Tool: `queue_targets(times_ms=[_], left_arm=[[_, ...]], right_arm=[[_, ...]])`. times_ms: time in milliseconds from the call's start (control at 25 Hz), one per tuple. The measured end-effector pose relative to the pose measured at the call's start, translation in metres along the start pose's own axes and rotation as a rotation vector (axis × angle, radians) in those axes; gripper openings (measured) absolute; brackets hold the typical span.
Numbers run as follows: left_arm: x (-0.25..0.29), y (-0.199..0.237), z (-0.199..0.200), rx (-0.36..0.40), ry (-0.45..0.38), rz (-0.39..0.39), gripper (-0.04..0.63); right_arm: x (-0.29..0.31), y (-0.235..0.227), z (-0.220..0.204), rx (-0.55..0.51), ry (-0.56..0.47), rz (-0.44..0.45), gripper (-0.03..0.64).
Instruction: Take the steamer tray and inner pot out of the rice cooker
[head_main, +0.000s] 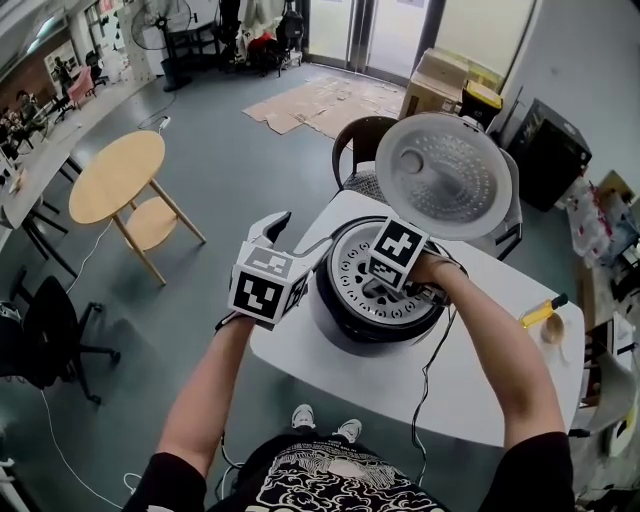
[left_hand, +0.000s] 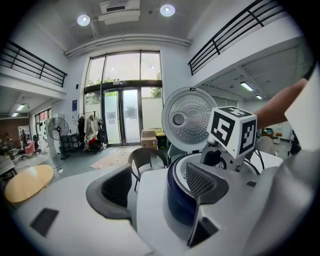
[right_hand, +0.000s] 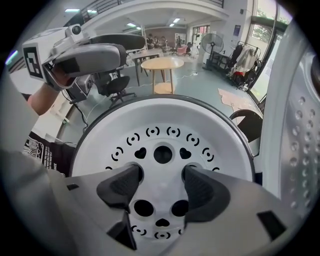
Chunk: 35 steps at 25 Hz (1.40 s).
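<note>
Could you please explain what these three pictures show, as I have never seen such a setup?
A person holds a pair of two-jaw tools. One picture comes from a head camera looking down; the other two from cameras on the tools. On the white table stands a rice cooker, lid up, steamer tray inside. The right hand-held gripper points down at the tray, jaws apart over its holes. The left hand-held gripper is open beside the cooker. Nothing is held.
</note>
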<state>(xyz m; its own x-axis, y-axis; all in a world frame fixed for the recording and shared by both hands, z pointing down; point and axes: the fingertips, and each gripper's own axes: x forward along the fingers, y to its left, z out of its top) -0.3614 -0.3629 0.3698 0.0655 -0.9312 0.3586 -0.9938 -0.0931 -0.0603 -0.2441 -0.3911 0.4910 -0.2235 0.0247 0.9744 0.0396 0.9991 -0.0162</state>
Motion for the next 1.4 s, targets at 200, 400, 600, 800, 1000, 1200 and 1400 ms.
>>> queue_targets(times_ms=[200,400,600,800,1000,1200,1400], left_arm=[[-0.006,-0.001,0.006,-0.001,-0.013,-0.002,0.350],[-0.016,-0.002,0.011,-0.001,-0.030,-0.011,0.350],[-0.021,-0.013,0.024,0.014,-0.050,-0.029,0.350],[-0.021,-0.040,0.046,0.039,-0.082,-0.078,0.350],[-0.022,-0.066,0.063,0.055,-0.123,-0.149,0.350],[-0.012,-0.118,0.081,0.095,-0.149,-0.260,0.350],[-0.005,-0.176,0.077,0.126,-0.158,-0.354,0.350]], right_arm=[[-0.012,0.003,-0.002,-0.066,0.043,-0.038,0.290],[-0.035,0.006,0.002,-0.062,0.047,-0.075,0.287],[-0.067,0.009,-0.006,-0.068,0.054,-0.116,0.287],[-0.103,0.011,-0.027,-0.031,0.050,-0.161,0.287],[-0.131,0.013,-0.051,0.052,0.026,-0.218,0.287],[-0.158,0.018,-0.104,0.182,0.022,-0.262,0.287],[-0.165,0.030,-0.158,0.277,0.020,-0.287,0.287]])
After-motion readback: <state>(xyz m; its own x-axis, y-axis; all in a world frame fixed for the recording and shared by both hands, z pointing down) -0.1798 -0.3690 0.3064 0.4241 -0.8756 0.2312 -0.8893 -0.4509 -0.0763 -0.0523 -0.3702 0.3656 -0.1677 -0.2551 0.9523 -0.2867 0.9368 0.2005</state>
